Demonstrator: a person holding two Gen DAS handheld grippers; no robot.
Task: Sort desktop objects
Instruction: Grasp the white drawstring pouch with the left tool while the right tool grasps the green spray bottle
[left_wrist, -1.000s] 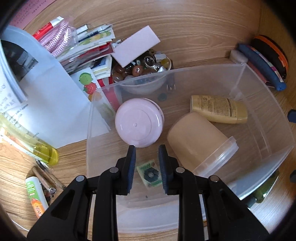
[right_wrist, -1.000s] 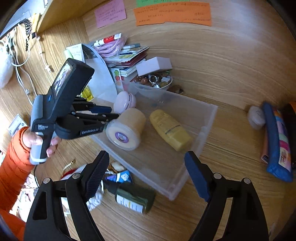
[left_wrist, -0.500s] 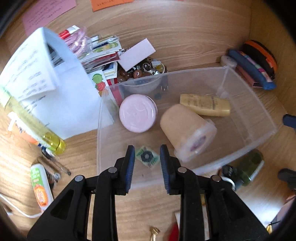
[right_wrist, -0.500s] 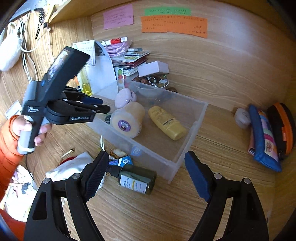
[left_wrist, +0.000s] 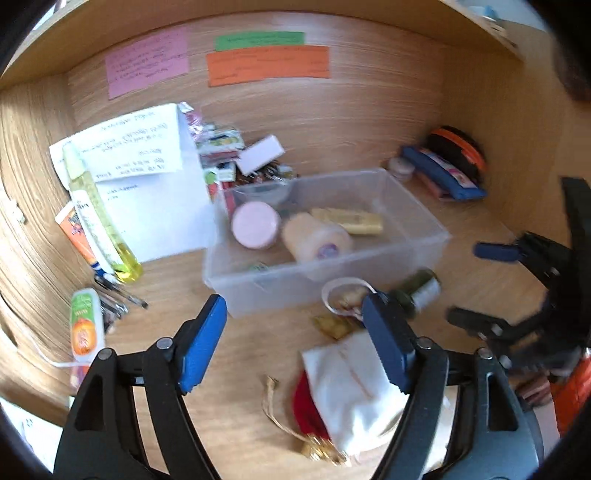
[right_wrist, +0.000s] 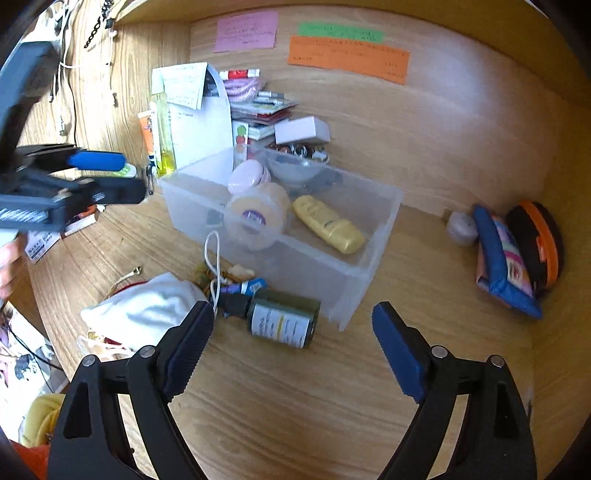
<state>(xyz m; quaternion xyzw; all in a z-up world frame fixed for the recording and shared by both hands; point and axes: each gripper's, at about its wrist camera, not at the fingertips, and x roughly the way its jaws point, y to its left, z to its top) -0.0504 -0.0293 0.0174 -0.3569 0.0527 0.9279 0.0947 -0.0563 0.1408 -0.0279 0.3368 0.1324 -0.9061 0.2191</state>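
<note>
A clear plastic bin (left_wrist: 413, 221) (right_wrist: 369, 258) holds a pink round jar (left_wrist: 255, 224), a beige lidded tub (left_wrist: 317, 242) (right_wrist: 255, 218), a yellow tube (left_wrist: 347, 220) (right_wrist: 328, 225) and a small green sticker item. A dark green bottle (right_wrist: 282, 321) (left_wrist: 421, 291) lies on the desk in front of the bin, beside a white pouch (right_wrist: 144, 310) (left_wrist: 354, 387). My left gripper (left_wrist: 295, 343) is open and empty, back from the bin. My right gripper (right_wrist: 291, 350) is open and empty, just short of the green bottle.
Papers (left_wrist: 147, 192), a yellow bottle (left_wrist: 99, 218), tubes and pens (left_wrist: 118, 299) lie left of the bin. A bowl of trinkets (right_wrist: 295, 162) and a white box (right_wrist: 301, 129) stand behind it. Pencil cases (right_wrist: 517, 254) lie at the right wall. Sticky notes (right_wrist: 347, 55) hang on the back panel.
My left gripper has pulled back out of the bin and opened wide; the green sticker item stays in the bin. My right gripper has drawn back a little and stays open.
</note>
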